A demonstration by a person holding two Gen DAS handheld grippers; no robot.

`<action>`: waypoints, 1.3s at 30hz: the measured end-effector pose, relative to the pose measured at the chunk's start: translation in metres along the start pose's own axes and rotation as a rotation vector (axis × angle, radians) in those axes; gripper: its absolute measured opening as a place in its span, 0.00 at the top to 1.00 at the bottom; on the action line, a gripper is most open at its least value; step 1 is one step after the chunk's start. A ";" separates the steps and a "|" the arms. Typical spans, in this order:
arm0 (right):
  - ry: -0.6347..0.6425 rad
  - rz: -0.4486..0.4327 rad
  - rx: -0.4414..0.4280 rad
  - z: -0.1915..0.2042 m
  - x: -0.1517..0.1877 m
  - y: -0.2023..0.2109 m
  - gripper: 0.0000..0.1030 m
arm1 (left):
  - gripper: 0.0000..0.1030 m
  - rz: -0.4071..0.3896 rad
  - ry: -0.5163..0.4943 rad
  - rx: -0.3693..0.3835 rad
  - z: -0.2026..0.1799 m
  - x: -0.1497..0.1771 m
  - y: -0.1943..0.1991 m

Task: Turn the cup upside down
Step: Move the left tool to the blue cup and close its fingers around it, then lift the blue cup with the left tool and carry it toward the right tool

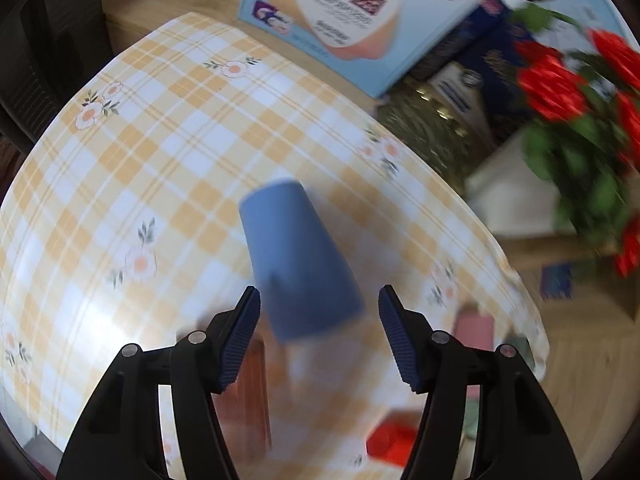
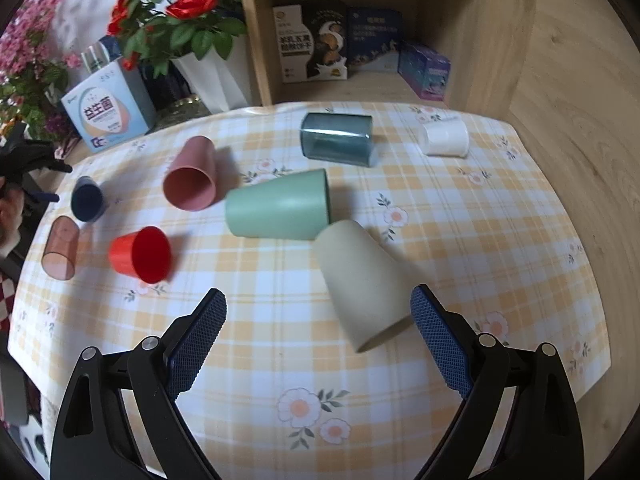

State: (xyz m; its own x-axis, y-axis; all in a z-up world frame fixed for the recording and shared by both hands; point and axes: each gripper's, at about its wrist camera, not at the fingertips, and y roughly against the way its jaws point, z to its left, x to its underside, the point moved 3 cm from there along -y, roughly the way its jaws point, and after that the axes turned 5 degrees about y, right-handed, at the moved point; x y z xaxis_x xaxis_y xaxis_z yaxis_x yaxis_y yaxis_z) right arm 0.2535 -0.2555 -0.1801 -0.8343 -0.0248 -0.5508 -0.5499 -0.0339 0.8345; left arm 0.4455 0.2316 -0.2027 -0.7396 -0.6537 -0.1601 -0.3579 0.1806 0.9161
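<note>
In the left wrist view a blue cup lies on its side, blurred, on the checked tablecloth, its base pointing away. My left gripper is open, with the cup's wide end between the fingertips, not touched. The same cup shows in the right wrist view at the far left. In the right wrist view a beige cup lies on its side. My right gripper is open, its right fingertip close to the beige cup's open end.
Other cups lie on their sides on the tablecloth: green, pink, red, translucent brown, dark teal, white. A blue box, rose vase and wooden shelf stand behind.
</note>
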 end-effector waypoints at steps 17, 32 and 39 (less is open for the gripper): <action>-0.032 0.060 0.013 -0.016 0.004 -0.020 0.12 | 0.37 0.076 -0.024 -0.141 -0.012 -0.018 -0.070; -0.102 0.006 -0.015 -0.031 0.012 0.006 0.12 | 0.37 0.002 -0.213 -0.039 -0.054 0.051 0.014; -0.154 -0.023 0.010 -0.057 0.024 0.024 0.12 | 0.37 0.029 -0.397 0.088 -0.081 0.171 0.052</action>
State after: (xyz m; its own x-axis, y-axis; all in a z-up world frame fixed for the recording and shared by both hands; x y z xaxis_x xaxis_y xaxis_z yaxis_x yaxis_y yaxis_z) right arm 0.2229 -0.3143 -0.1741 -0.8170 0.1296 -0.5619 -0.5690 -0.0224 0.8220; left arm 0.3470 0.0698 -0.1522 -0.9067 -0.3158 -0.2797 -0.3681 0.2684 0.8902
